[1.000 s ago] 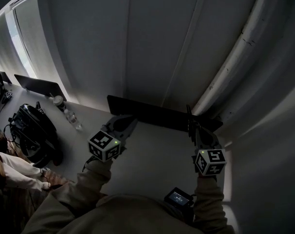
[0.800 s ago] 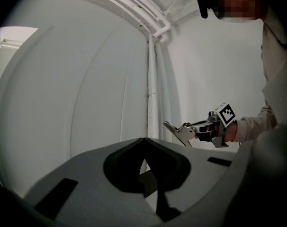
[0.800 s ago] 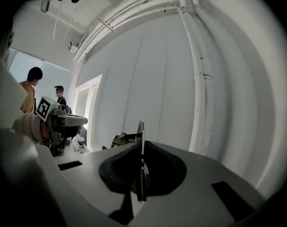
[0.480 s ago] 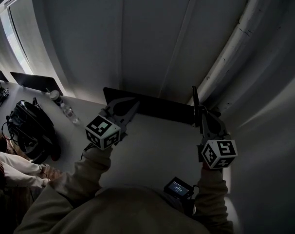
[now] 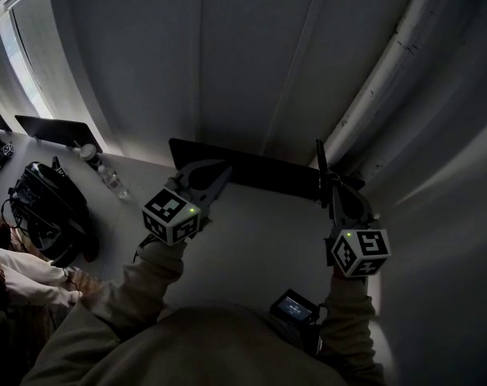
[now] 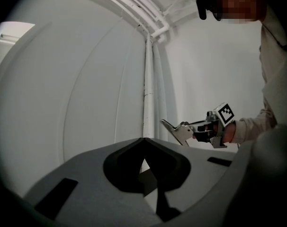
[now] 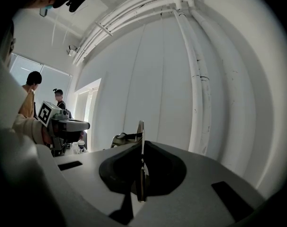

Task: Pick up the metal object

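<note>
The metal object [image 5: 259, 174] is a long, dark, flat bar held level in the air in front of a white wall. My left gripper [image 5: 214, 175] is shut on its left part, where a pale sliver [image 6: 144, 167] shows between the jaws. My right gripper [image 5: 327, 193] is shut on the right end. From that gripper the metal [image 7: 140, 129] appears edge-on as a thin upright strip rising out of the closed jaws [image 7: 142, 148]. Each gripper shows in the other's view: the right one [image 6: 174, 129] and the left one [image 7: 79, 125].
Below the bar lies a white table [image 5: 259, 248]. At its far left are a laptop [image 5: 52, 127], a small bottle [image 5: 115, 185] and a dark backpack [image 5: 51, 211]. White pipes [image 5: 380, 87] run up the wall on the right. Two people [image 7: 32, 91] stand far off.
Both grippers and the bar sit a little higher than a second ago, still held at both ends. The right gripper has drifted slightly to the right in the head view.
</note>
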Tool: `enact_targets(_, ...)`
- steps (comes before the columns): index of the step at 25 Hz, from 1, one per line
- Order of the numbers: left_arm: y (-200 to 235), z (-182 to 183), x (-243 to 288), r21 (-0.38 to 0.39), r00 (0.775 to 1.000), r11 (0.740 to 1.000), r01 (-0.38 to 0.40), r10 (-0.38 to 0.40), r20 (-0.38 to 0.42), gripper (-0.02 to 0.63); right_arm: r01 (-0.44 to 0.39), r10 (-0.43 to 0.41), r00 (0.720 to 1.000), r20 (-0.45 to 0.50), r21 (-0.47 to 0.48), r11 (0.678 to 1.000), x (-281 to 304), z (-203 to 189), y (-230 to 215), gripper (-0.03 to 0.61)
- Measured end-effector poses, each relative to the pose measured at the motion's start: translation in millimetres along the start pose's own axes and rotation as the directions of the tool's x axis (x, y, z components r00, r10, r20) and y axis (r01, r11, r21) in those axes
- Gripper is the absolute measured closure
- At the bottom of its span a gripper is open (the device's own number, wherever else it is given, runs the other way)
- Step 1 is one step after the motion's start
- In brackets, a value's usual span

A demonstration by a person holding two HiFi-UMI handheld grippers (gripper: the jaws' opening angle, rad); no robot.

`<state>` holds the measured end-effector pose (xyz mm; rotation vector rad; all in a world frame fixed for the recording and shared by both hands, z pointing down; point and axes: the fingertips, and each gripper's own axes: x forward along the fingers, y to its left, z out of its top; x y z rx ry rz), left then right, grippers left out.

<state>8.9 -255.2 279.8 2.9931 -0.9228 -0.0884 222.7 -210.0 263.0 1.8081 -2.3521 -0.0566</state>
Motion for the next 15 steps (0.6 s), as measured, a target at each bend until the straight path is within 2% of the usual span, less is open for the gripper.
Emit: enact_targets(15, -7.9, -0.5, 1.3, 0.002, 1.000, 1.000, 0.012, -0.012, -0.008, 0.617, 0.000, 0.000, 1.000, -0.028, -0.018, 1.000, -5.4, -8.1, -0.9, 0.557)
